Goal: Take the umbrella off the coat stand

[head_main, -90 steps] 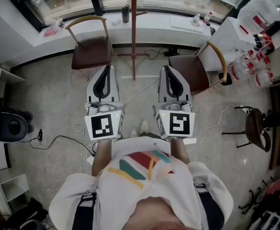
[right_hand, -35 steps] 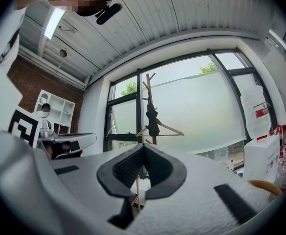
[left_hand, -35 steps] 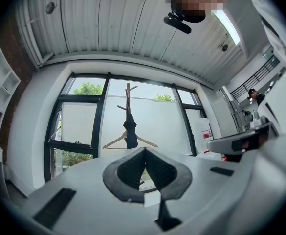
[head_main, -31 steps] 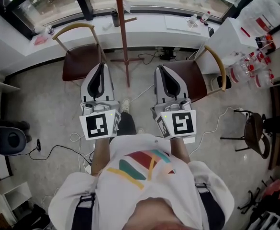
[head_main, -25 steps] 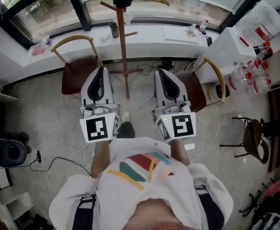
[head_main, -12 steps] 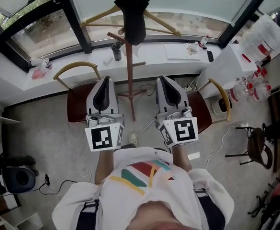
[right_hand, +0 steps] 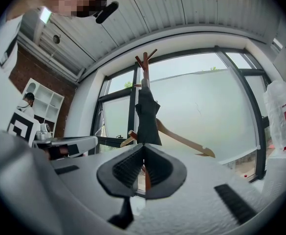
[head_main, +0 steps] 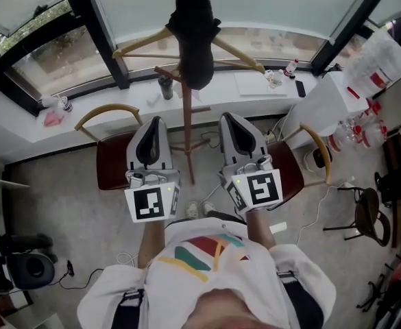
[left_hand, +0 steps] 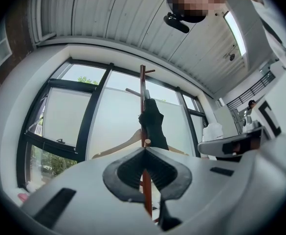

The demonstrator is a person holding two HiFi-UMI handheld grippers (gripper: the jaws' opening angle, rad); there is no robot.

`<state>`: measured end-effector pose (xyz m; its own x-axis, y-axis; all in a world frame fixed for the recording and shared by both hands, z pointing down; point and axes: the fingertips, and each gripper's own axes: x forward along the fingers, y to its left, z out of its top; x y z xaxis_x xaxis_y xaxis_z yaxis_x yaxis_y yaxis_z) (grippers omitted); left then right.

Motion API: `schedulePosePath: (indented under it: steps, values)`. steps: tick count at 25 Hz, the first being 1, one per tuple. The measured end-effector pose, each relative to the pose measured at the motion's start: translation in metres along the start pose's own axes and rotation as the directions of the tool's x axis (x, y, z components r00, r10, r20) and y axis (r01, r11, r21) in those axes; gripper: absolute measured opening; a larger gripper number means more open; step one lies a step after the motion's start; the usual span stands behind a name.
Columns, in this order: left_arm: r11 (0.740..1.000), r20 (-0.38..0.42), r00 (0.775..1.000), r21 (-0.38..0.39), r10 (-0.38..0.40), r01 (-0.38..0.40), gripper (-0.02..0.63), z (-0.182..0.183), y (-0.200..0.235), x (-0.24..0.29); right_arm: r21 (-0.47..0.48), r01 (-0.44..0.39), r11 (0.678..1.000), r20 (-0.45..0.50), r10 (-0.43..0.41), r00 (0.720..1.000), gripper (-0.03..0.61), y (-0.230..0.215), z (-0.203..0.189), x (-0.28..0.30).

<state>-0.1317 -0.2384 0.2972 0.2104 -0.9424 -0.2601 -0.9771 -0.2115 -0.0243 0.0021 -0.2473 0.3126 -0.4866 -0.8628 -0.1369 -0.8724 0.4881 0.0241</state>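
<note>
A black folded umbrella hangs from the top of a brown wooden coat stand in front of the window. My left gripper and right gripper are held side by side short of the stand, one on each side of its pole. Both are shut with nothing between the jaws. In the left gripper view the left gripper points at the umbrella, which is still some way ahead. From the right gripper, the umbrella hangs straight ahead on the stand.
Two chairs with brown seats flank the stand, one at the left and one at the right. The window sill holds a dark bottle and papers. A white table with bottles stands at the right. Wooden pegs stick out sideways.
Both grippers have moved forward toward the coat stand and risen a little. The umbrella has come fully into the head view and looks nearer.
</note>
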Motion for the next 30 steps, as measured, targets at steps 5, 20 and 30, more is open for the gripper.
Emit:
schedulePosePath:
  steps: [5, 20, 30]
  values:
    - [1.0, 0.002, 1.0, 0.016, 0.024, -0.024, 0.006, 0.002, -0.006, 0.005, 0.008, -0.038, 0.999, 0.013, 0.038, 0.999, 0.0, -0.004, 0.004, 0.008]
    - [0.998, -0.025, 0.999, 0.049, 0.035, -0.034, 0.006, -0.002, -0.015, 0.009, 0.068, -0.103, 0.992, -0.001, 0.103, 0.995, 0.0, -0.012, 0.004, 0.019]
    - [0.998, -0.029, 0.999, 0.05, 0.038, -0.036, 0.006, -0.004, -0.006, 0.011, 0.183, -0.252, 0.95, 0.038, 0.249, 0.968, 0.177, -0.01, 0.061, 0.069]
